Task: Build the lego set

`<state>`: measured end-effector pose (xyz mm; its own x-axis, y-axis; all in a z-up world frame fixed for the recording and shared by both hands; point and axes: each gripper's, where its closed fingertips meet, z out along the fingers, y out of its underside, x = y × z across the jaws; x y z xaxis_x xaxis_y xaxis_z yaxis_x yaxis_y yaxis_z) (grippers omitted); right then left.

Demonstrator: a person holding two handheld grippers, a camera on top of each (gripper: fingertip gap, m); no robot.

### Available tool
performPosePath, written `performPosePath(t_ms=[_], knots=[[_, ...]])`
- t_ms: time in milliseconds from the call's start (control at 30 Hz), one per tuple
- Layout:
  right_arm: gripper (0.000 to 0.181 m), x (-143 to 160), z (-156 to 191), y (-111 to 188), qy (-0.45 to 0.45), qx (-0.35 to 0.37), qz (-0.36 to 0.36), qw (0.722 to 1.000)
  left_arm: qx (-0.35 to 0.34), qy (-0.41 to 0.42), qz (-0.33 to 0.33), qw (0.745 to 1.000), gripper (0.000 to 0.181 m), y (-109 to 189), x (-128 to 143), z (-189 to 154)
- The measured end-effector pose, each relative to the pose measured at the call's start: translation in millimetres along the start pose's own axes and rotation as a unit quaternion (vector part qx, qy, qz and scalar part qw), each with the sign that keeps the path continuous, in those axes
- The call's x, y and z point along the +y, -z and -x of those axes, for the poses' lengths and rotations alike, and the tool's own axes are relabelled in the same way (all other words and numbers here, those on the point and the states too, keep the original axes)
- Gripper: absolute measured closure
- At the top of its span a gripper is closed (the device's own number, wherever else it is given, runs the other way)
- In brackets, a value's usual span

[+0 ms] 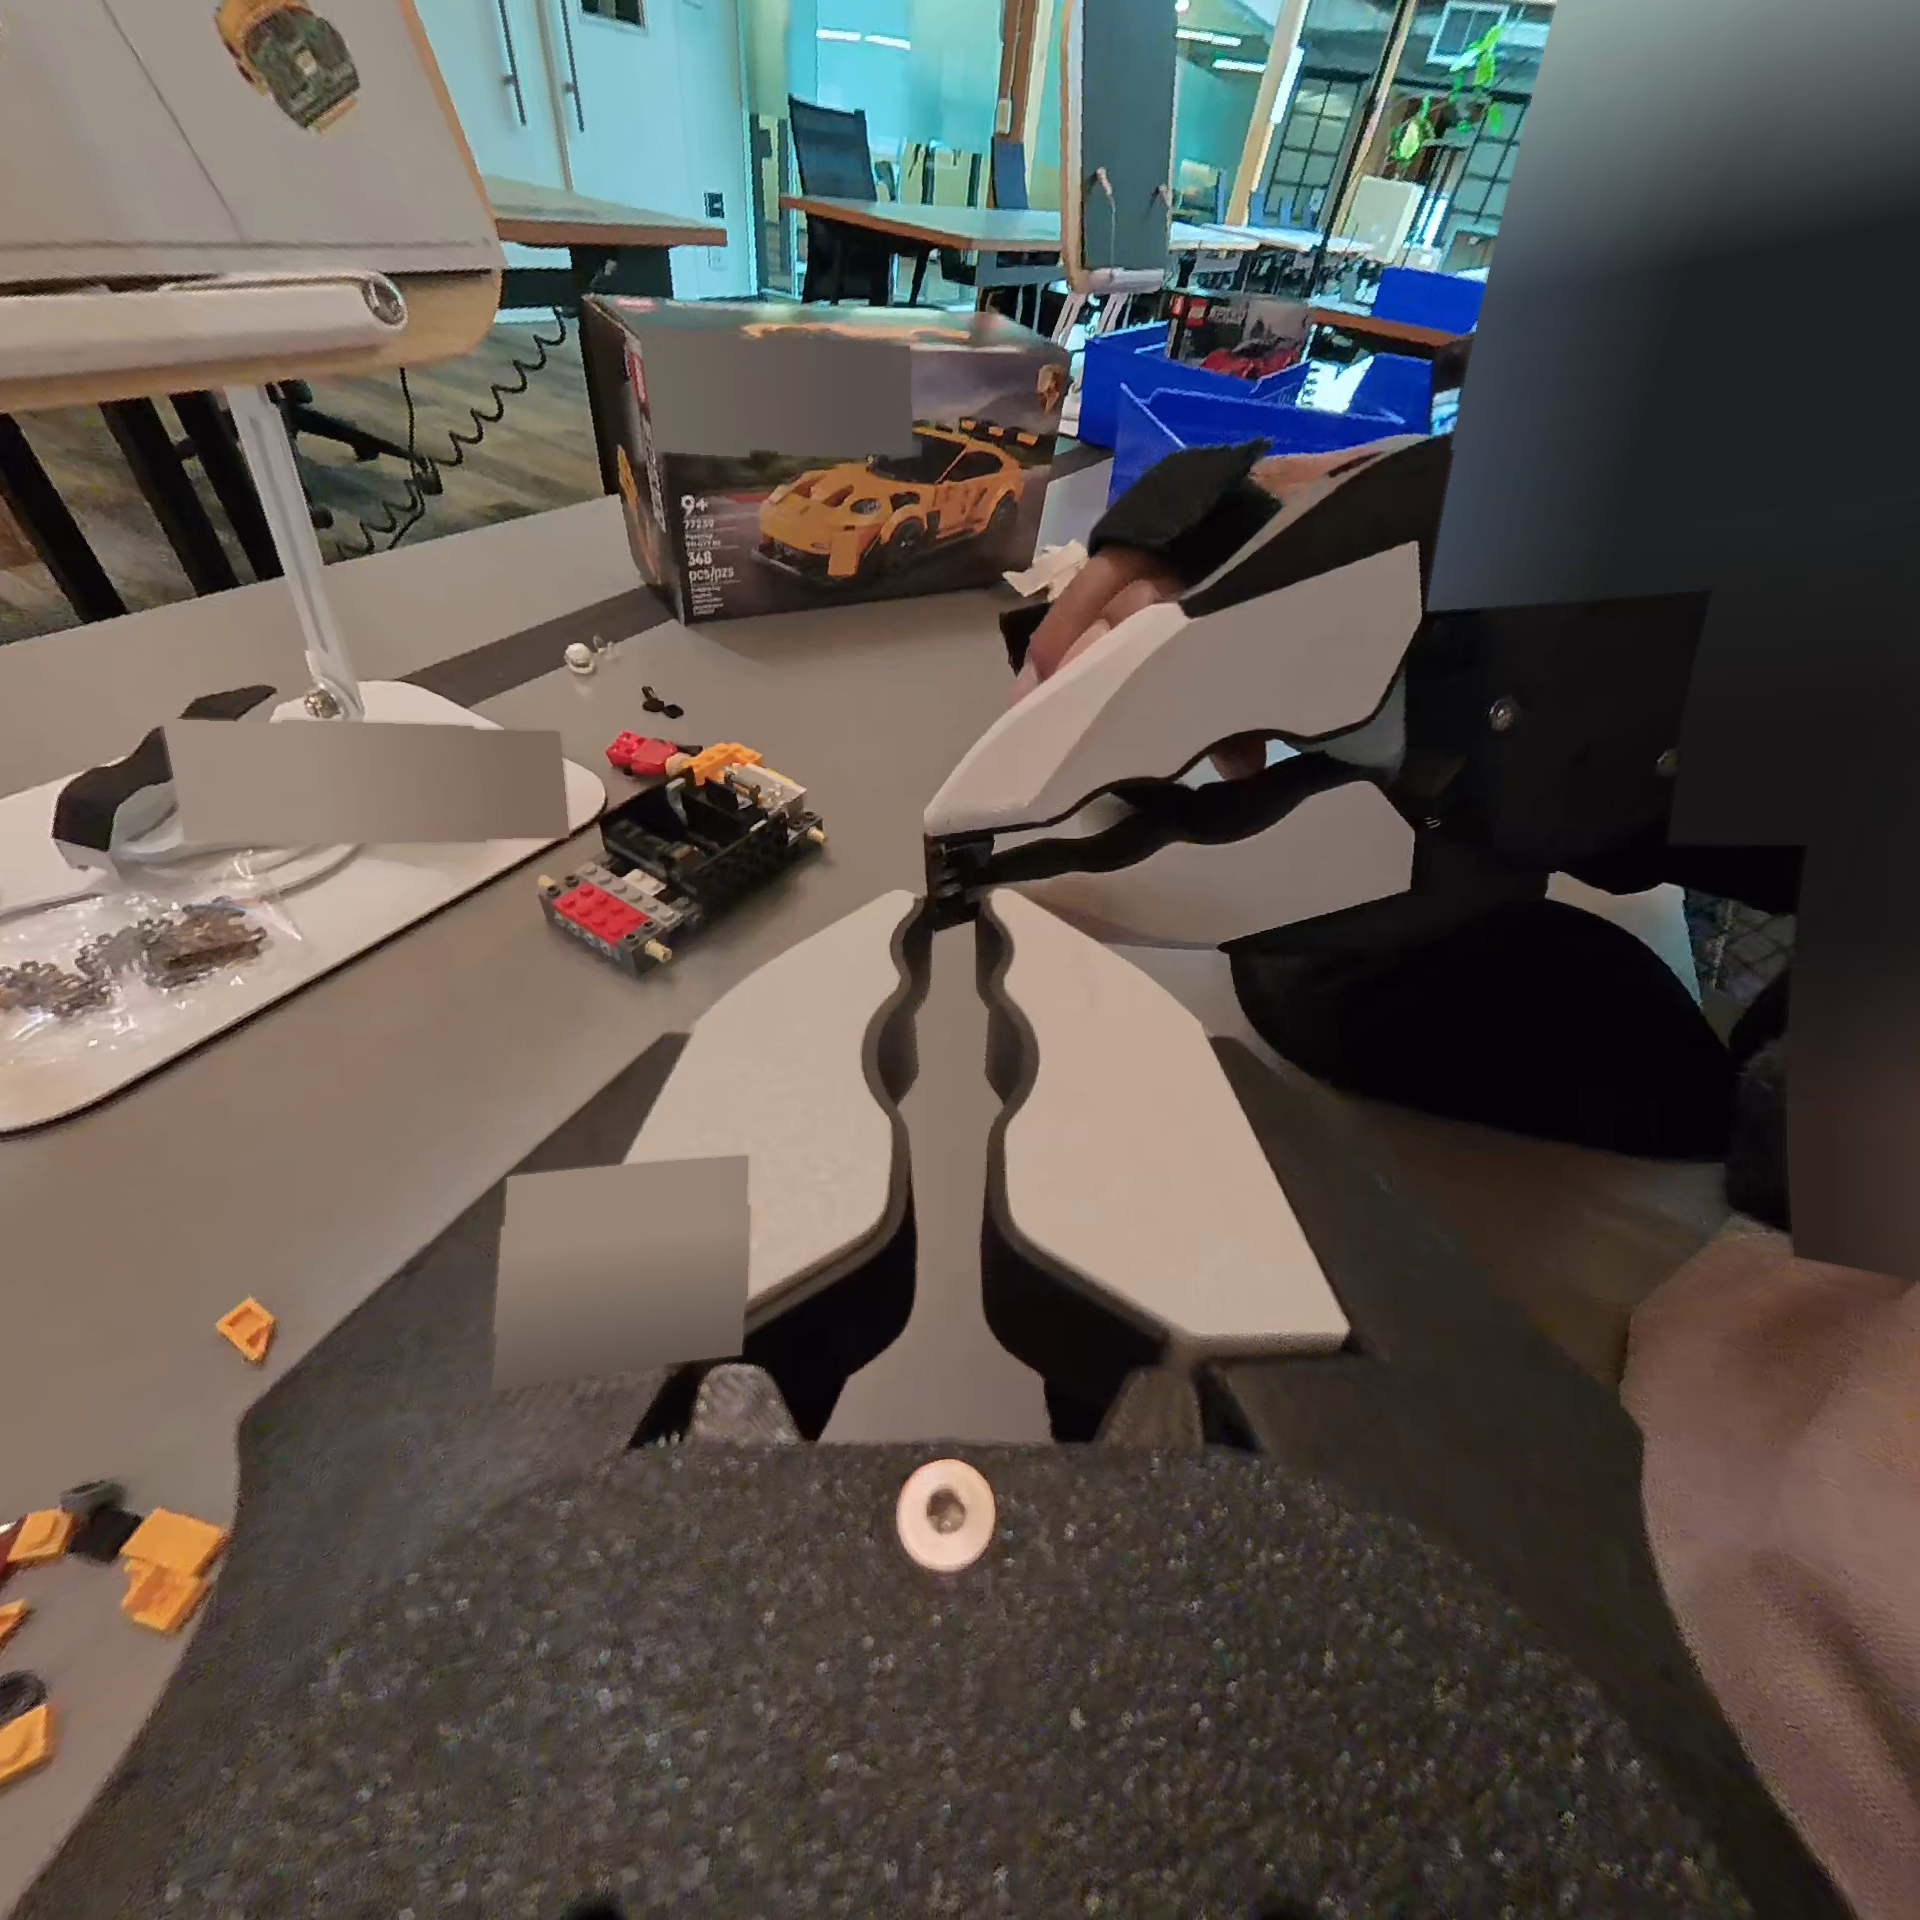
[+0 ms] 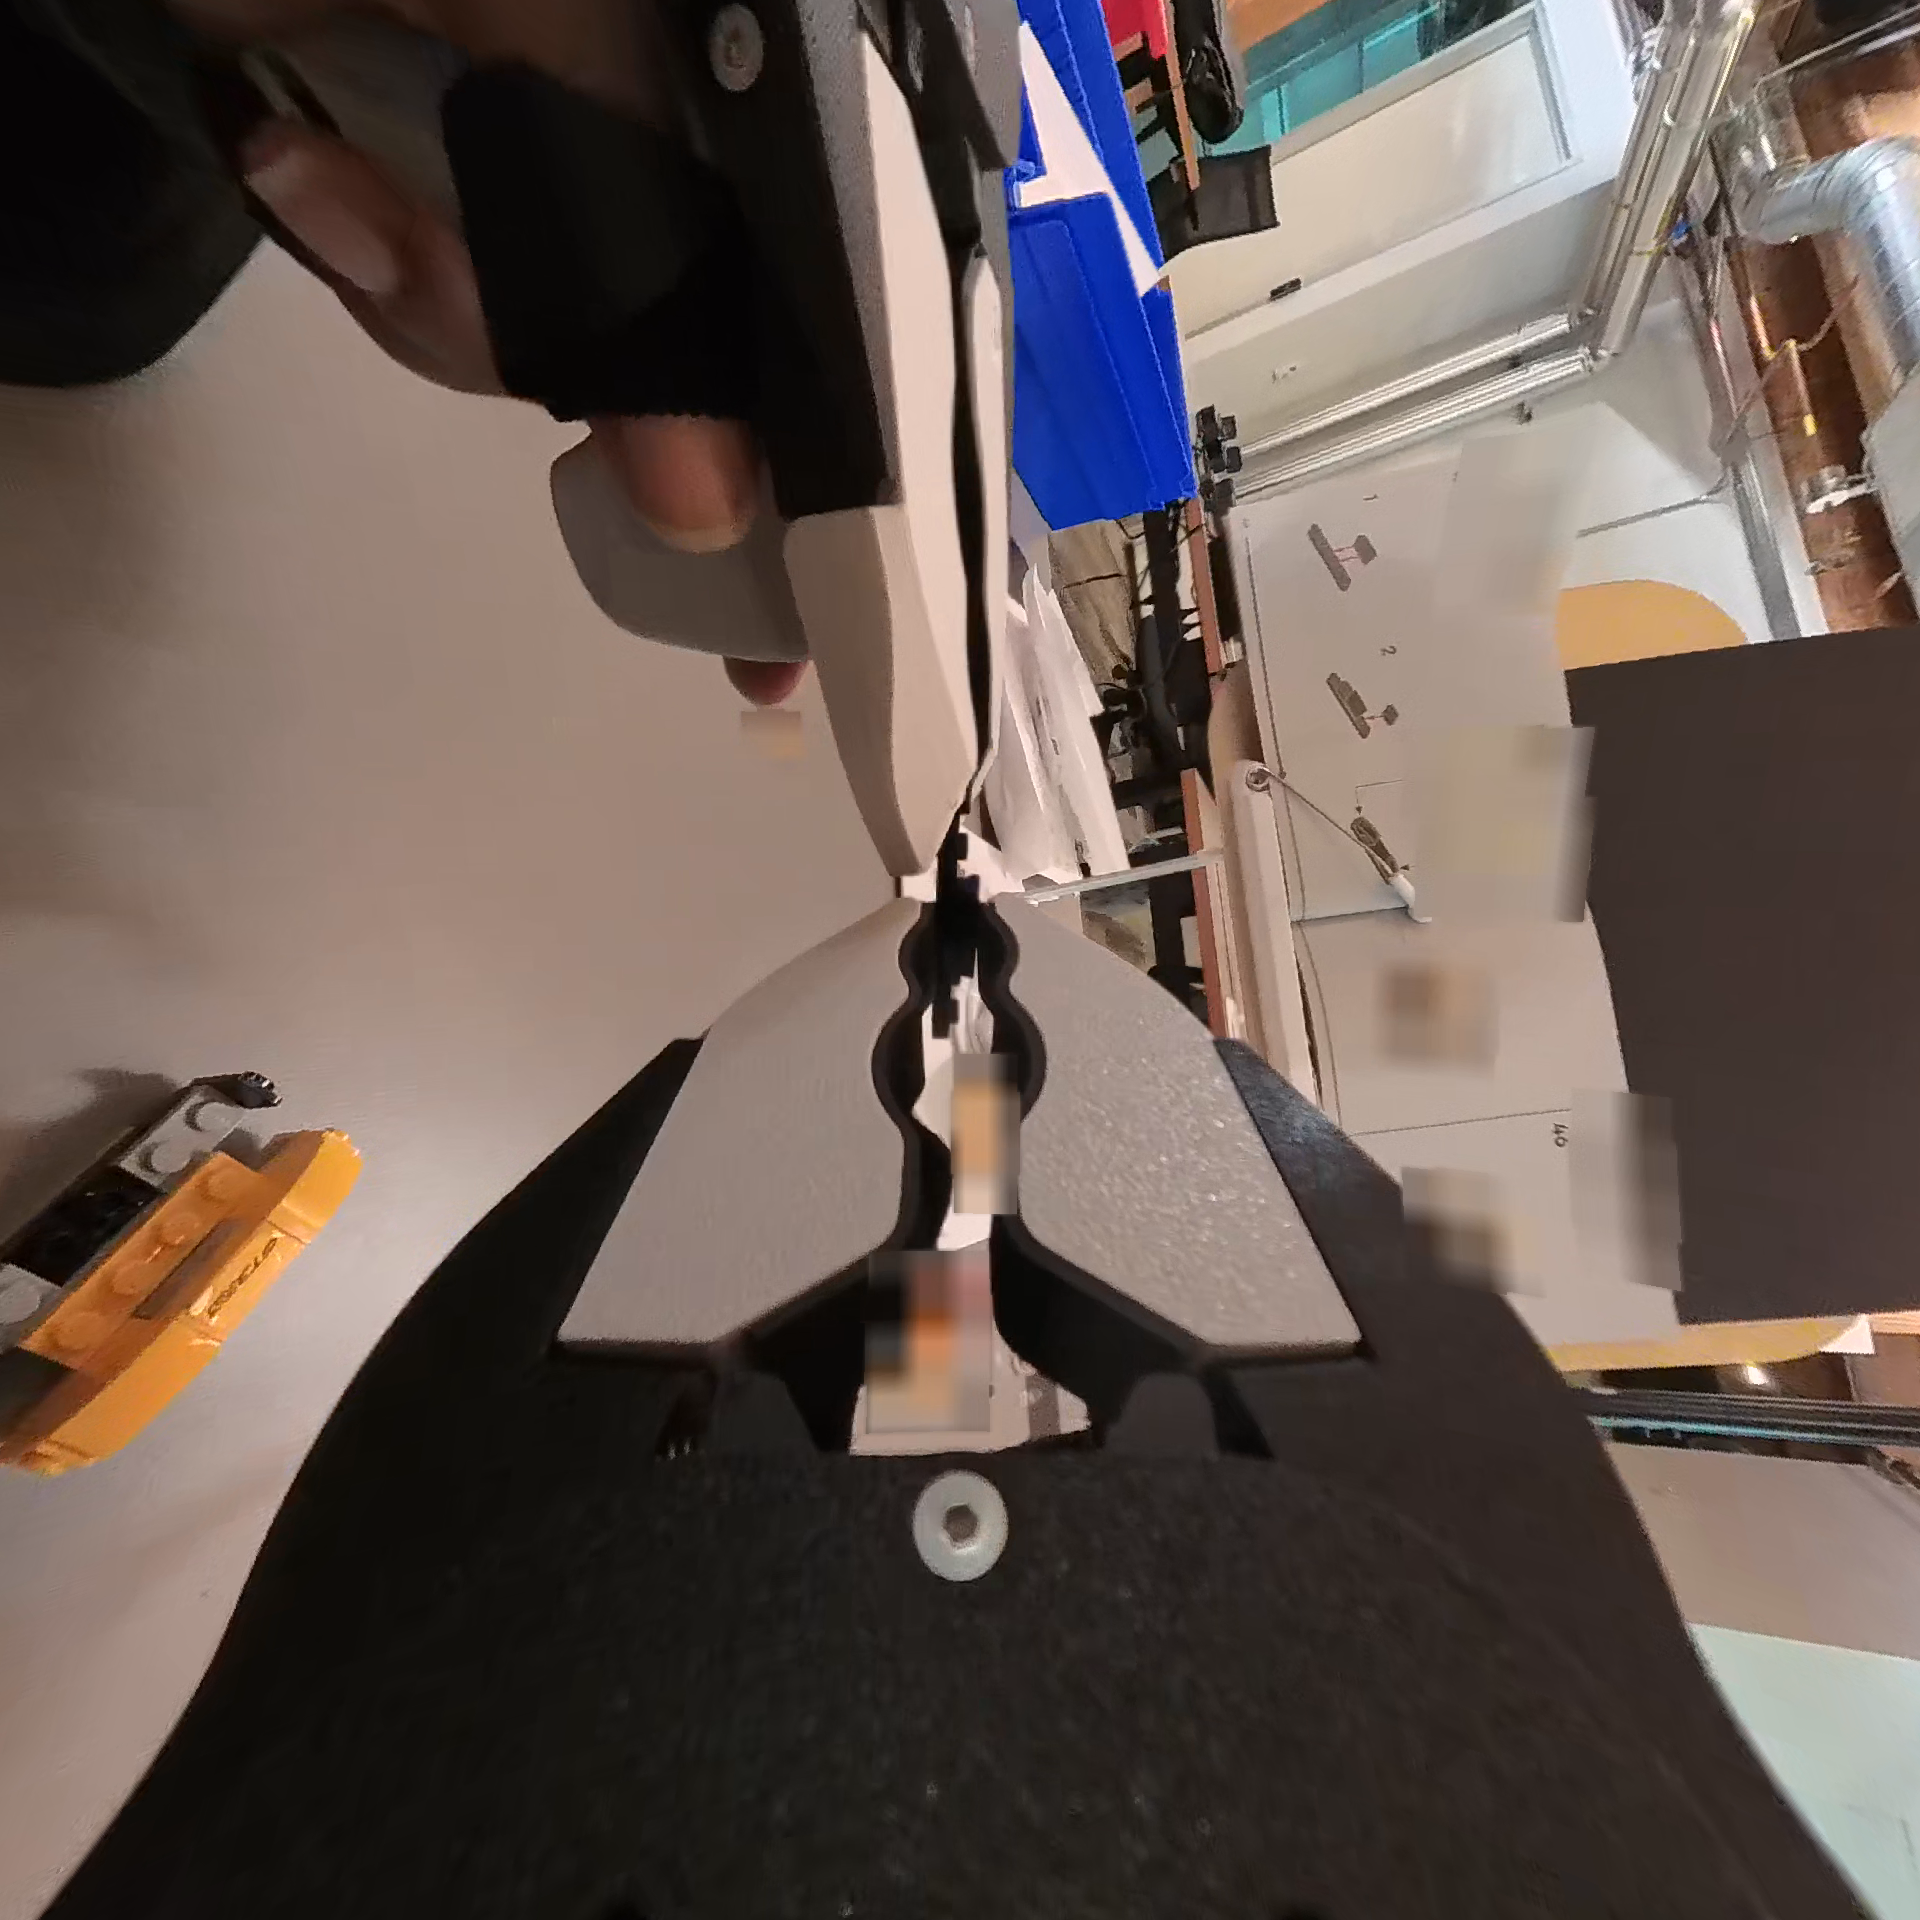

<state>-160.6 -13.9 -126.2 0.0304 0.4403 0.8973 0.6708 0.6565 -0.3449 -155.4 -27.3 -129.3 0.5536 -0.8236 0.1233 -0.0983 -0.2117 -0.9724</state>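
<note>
Both tongs are meeting tip to tip above the grey table (image 1: 436, 1060), and both are pinching one small black Lego piece (image 1: 951, 871) between them. The left tongs (image 1: 945, 914) are closing on its lower end with only a narrow gap showing behind the tips; the right tongs (image 1: 956, 831), coming in from the right, are gripping its upper end. In the right wrist view the right tongs (image 2: 951, 920) are clamping the same black piece (image 2: 954, 914), with the left tongs (image 2: 940, 842) reaching down from above.

One half-built car chassis (image 1: 681, 868) in black, grey and red is sitting on the table left of the tips, well apart from them. Behind it one Lego box (image 1: 831, 468) is standing, picturing an orange sports car; its printed panels are carrying writing. One clear bag of dark parts (image 1: 125, 956) is lying on a white mat (image 1: 312, 935). Several loose orange pieces (image 1: 166, 1558) are lying scattered at the near left edge. One orange body section (image 2: 177, 1288), bearing a small printed strip, is resting on the table in the right wrist view. At least two blue bins (image 1: 1226, 405) are standing behind.
</note>
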Motion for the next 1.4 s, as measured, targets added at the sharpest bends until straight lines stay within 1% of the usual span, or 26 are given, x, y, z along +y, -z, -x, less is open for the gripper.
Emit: performPosePath(t_ms=[100, 200, 467, 600, 667, 967, 1100, 1200, 1233, 1300, 1367, 1400], knots=[[0.174, -0.3, 1.5, 1.1, -0.012, -0.005, -0.004, 1.000, -0.001, -0.017, 0.004, 1.000, 0.174, 0.0, 1.7, -0.3], [0.174, -0.9, 3.3, 2.9, -0.035, -0.024, -0.013, 0.999, -0.005, -0.049, 0.004, 0.999, 0.174, -0.2, 2.4, -1.7], [0.172, -0.9, 13.1, 14.4, -0.094, -0.125, -0.035, 0.987, -0.015, -0.168, 0.016, 0.986, 0.174, -3.1, 7.7, -10.9], [0.173, -1.4, 20.0, 21.4, -0.110, -0.182, -0.040, 0.976, 0.000, -0.184, 0.024, 0.983, 0.174, -4.9, 12.8, -15.7], [0.173, -1.6, 21.8, 23.8, -0.125, -0.206, -0.040, 0.970, 0.008, -0.182, 0.025, 0.983, 0.174, -5.3, 14.0, -17.4], [0.171, -2.0, 25.4, 28.7, -0.165, -0.290, -0.031, 0.942, 0.068, -0.091, 0.012, 0.993, 0.174, -6.7, 17.5, -22.8], [0.172, -1.3, 23.9, 30.4, -0.192, -0.305, -0.036, 0.932, 0.082, -0.067, 0.007, 0.994, 0.174, -6.4, 17.7, -22.4], [0.172, -0.5, 13.0, 34.9, -0.231, -0.299, -0.050, 0.925, 0.067, -0.060, 0.011, 0.996, 0.174, -5.9, 19.1, -13.8], [0.172, 2.9, 8.7, 36.2, -0.242, -0.294, -0.049, 0.923, 0.060, -0.057, 0.015, 0.996, 0.174, -5.7, 20.6, -9.6], [0.173, 18.9, 8.5, 38.3, -0.243, -0.292, -0.023, 0.925, 0.052, -0.055, 0.022, 0.997, 0.174, -5.7, 23.7, -3.7], [0.177, 41.0, 21.8, 40.8, -0.243, -0.316, 0.014, 0.917, 0.053, -0.053, 0.042, 0.996, 0.174, -7.9, 31.4, -1.6], [0.177, 54.2, 32.2, 41.3, -0.248, -0.334, 0.041, 0.909, 0.060, -0.051, 0.058, 0.995, 0.174, -10.1, 38.3, -2.3]])
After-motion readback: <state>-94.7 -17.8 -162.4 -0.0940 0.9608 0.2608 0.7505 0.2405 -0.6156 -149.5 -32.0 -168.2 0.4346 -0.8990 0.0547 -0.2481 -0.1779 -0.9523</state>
